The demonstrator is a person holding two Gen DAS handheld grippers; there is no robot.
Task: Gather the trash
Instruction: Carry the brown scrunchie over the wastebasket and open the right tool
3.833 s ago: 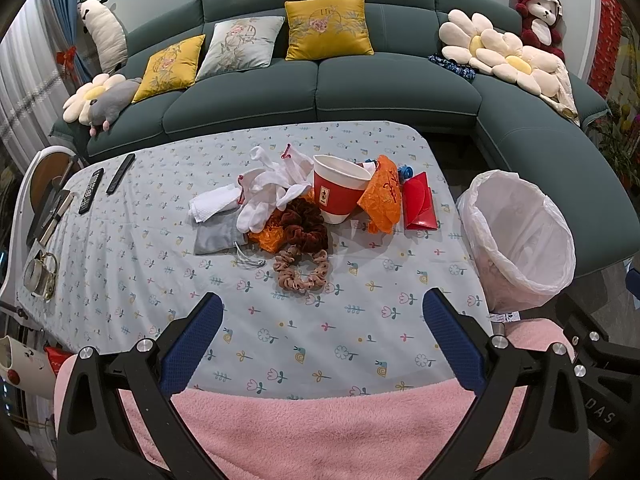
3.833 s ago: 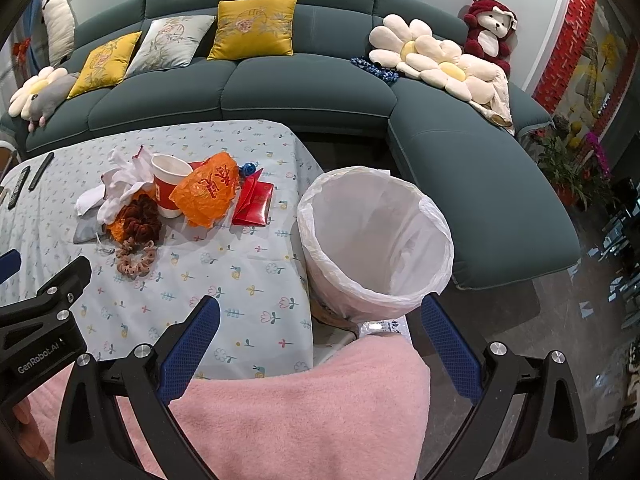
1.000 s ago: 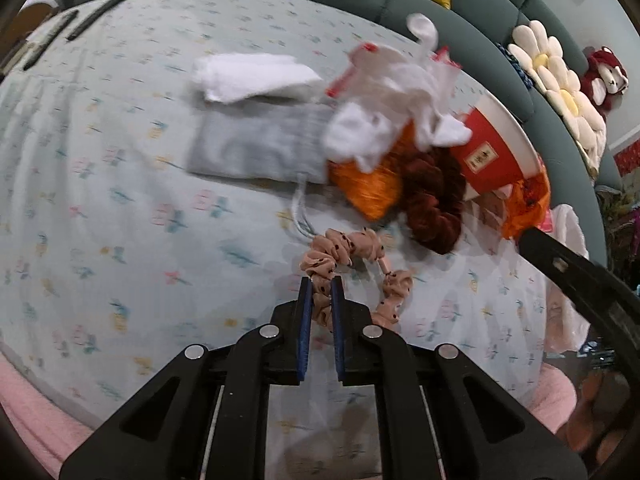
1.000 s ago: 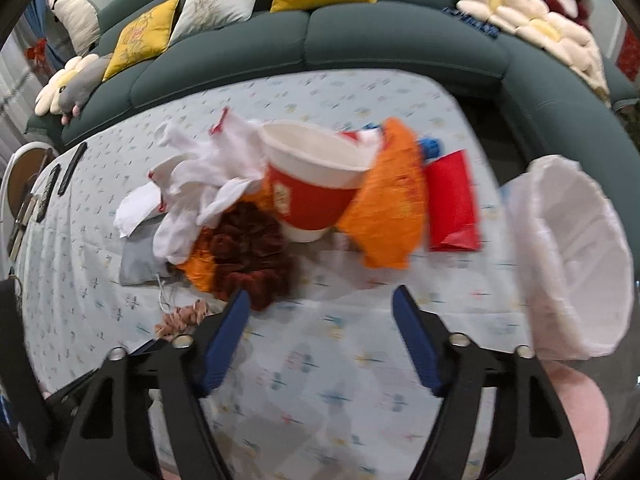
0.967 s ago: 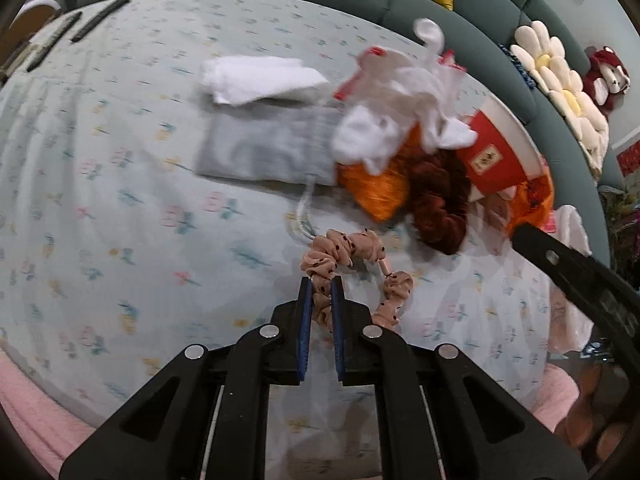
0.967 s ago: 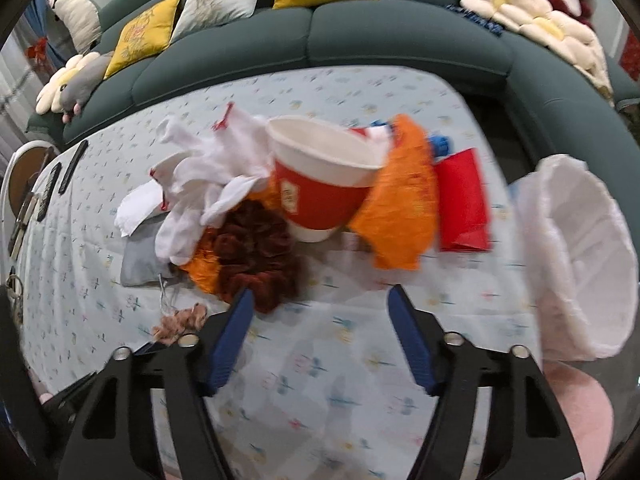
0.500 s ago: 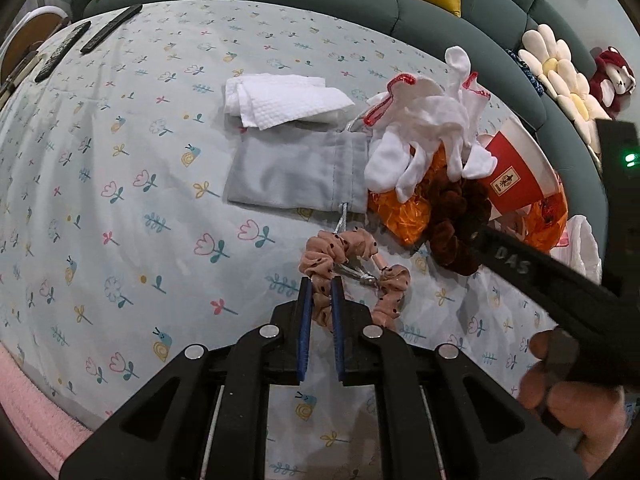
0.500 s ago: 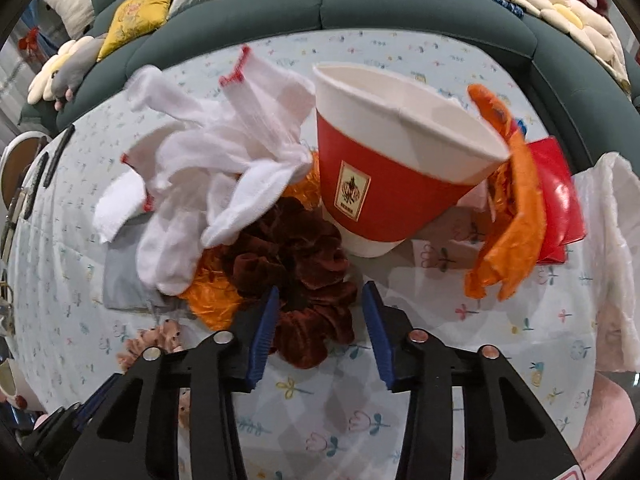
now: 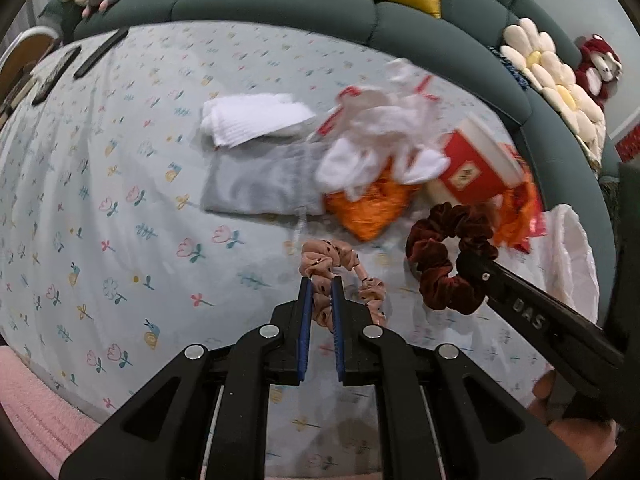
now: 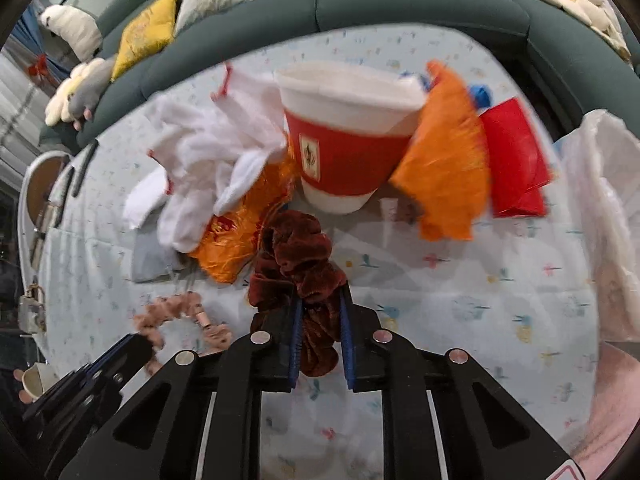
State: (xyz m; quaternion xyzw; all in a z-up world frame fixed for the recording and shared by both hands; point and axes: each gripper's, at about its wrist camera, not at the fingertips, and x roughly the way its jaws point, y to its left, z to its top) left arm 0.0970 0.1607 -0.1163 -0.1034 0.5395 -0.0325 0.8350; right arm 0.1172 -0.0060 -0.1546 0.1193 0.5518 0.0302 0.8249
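Claws both loaded | right claw [image 10: 319,334] newly clamps brown scrunchie [image 10: 298,264], lifted off pile | left claw [image 9: 319,312] still pinches pink scrunchie [image 9: 340,268] | next: trash bag [image 9: 568,256] beside tabletop [image 9: 120,200].

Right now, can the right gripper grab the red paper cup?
Probably not yet. The right gripper is shut on the dark red velvet scrunchie, so its fingers are full. The red paper cup stands just ahead with nothing else between; it would need to drop the scrunchie first.
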